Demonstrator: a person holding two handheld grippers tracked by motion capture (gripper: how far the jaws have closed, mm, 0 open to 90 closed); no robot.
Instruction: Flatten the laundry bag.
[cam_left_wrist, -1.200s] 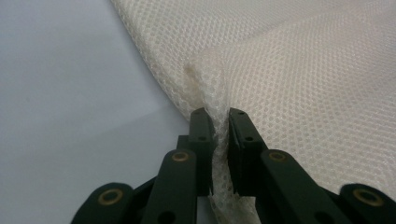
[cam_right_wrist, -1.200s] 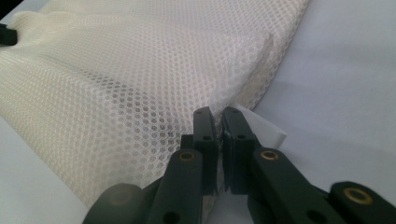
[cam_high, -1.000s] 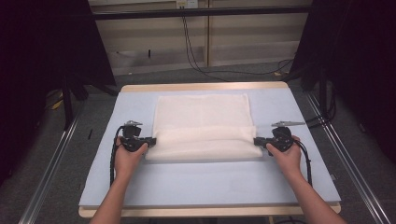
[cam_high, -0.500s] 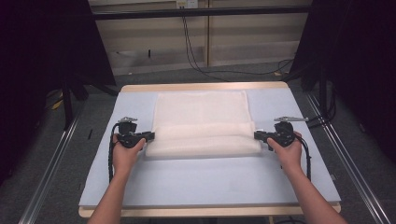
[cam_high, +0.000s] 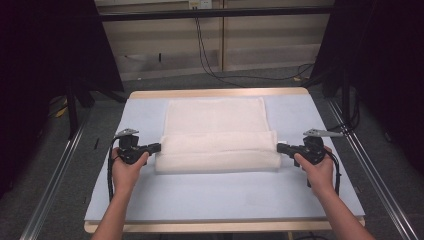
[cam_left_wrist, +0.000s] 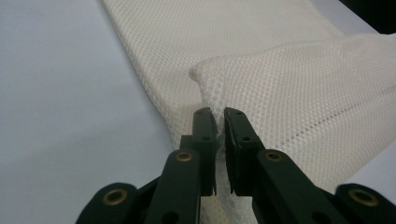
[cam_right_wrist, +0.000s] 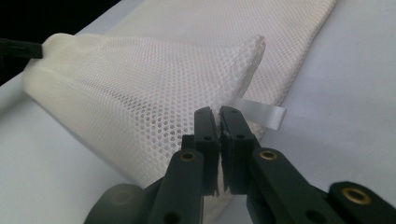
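A cream mesh cloth (cam_high: 216, 135) lies on the pale blue table top (cam_high: 220, 195), its near part folded back over itself into a doubled band. My left gripper (cam_high: 159, 147) is shut on the band's left corner; in the left gripper view the mesh (cam_left_wrist: 299, 88) is pinched between the black jaws (cam_left_wrist: 219, 116). My right gripper (cam_high: 279, 147) is shut on the right corner, where the mesh (cam_right_wrist: 154, 93) rises into a lifted peak above the jaws (cam_right_wrist: 218, 114). A white label tab (cam_right_wrist: 261, 114) sticks out beside that corner.
The table has a wooden rim (cam_high: 220, 93) at the far edge. Metal rails (cam_high: 60, 165) run along both sides on the grey floor. Black cables (cam_high: 210, 55) hang down the back wall. Bare table surface lies in front of the cloth.
Both grippers have carried the cloth's near edge farther away from the person, so the folded band now lies higher up the cloth.
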